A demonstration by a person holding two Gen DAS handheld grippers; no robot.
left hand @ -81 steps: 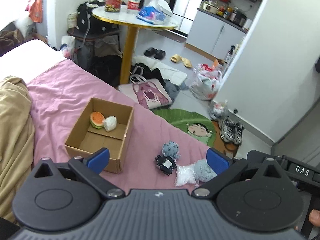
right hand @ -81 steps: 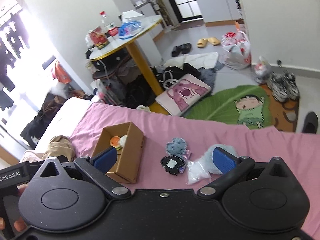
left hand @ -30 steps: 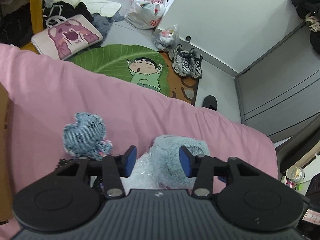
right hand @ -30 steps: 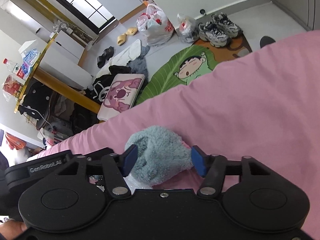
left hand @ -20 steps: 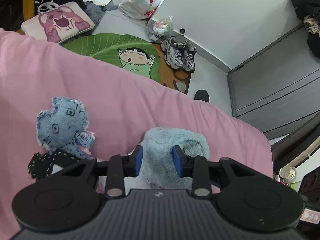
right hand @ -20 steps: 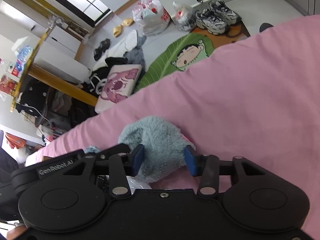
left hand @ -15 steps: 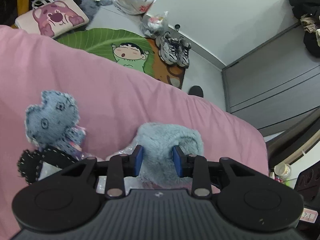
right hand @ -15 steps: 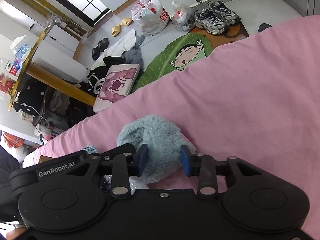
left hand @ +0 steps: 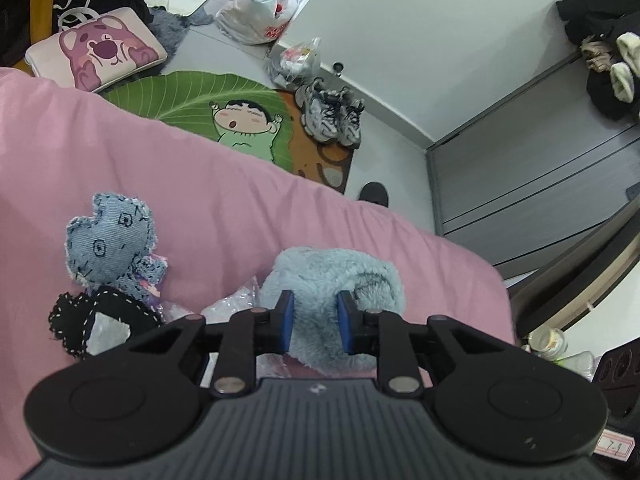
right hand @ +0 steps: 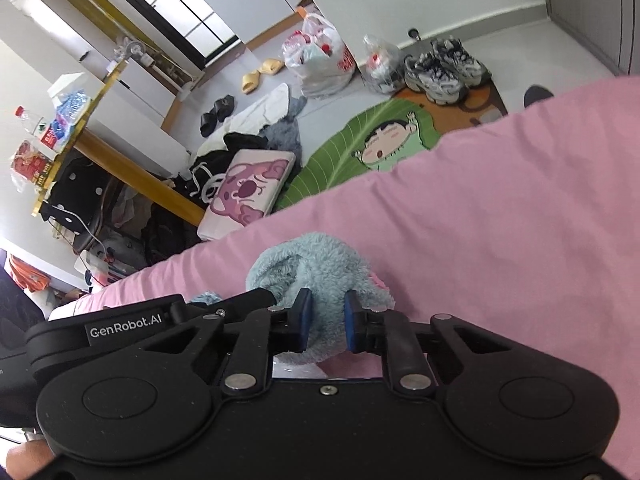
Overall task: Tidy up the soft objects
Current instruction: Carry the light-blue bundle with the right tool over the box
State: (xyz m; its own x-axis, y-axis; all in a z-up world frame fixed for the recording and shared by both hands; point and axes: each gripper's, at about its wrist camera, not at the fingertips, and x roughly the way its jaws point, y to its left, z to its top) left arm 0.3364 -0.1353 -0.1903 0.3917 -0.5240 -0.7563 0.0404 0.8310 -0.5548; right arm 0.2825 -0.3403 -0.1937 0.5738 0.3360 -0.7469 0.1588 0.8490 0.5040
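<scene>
To the left of the left tongs [left hand: 313,322] lie a denim toy [left hand: 110,246] and a black patch [left hand: 96,326] on the pink bed [left hand: 200,184]. Both the left tongs and the right tongs [right hand: 324,322] are clamped on one fluffy blue plush [left hand: 334,276] between their fingers. This looks like the grasp step; next comes a joint lift. No container shows, and the plush's underside is hidden.

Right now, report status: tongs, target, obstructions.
Left tongs and right tongs both shut on fluffy blue plush. Plush on pink bedspread. Denim toy beside it, clear.
</scene>
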